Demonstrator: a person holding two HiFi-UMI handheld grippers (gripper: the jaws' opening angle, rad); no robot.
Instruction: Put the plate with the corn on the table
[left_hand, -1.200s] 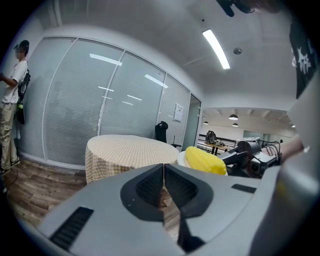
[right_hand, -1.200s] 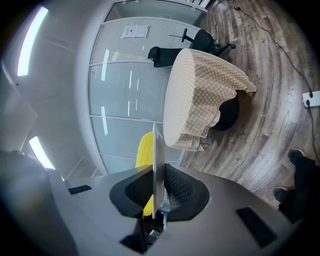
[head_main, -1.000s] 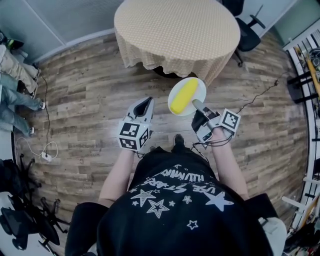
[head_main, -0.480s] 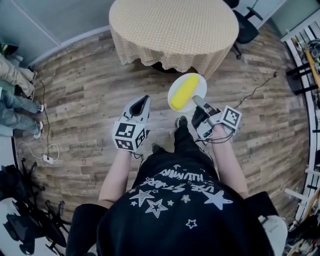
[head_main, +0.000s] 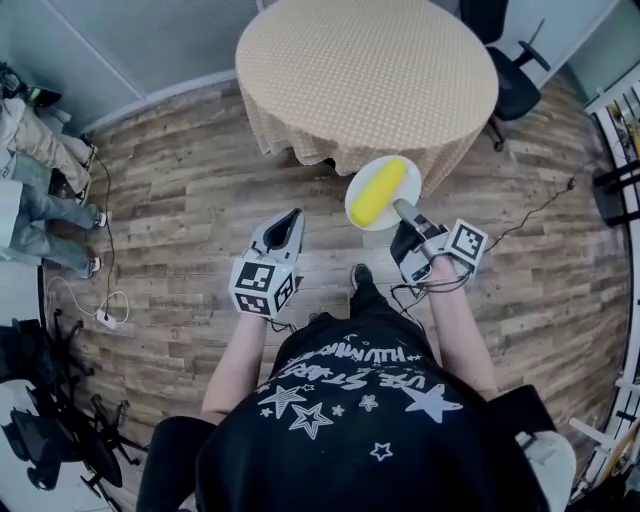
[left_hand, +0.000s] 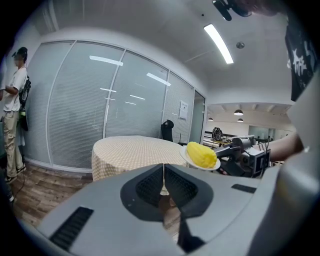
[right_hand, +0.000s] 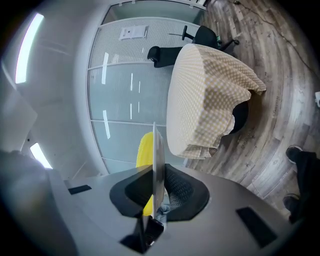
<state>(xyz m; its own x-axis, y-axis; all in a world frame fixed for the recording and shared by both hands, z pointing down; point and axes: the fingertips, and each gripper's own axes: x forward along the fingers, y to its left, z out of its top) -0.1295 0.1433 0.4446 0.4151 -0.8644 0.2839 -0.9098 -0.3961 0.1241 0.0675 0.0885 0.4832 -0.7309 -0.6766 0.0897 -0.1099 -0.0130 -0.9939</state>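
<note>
Just beside the table (head_main: 370, 70) edge, right gripper (head_main: 398, 207) clamps the plate (head_main: 362, 180) rim; left gripper (head_main: 290, 222) closed, empty.

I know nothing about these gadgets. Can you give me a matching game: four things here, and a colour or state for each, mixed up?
1 corn
2 plate
3 left tongs
4 table

A shut, empty
B round, beige-checked
C yellow
D gripped at its rim by the right tongs

Pairs: 1-C, 2-D, 3-A, 4-B
</note>
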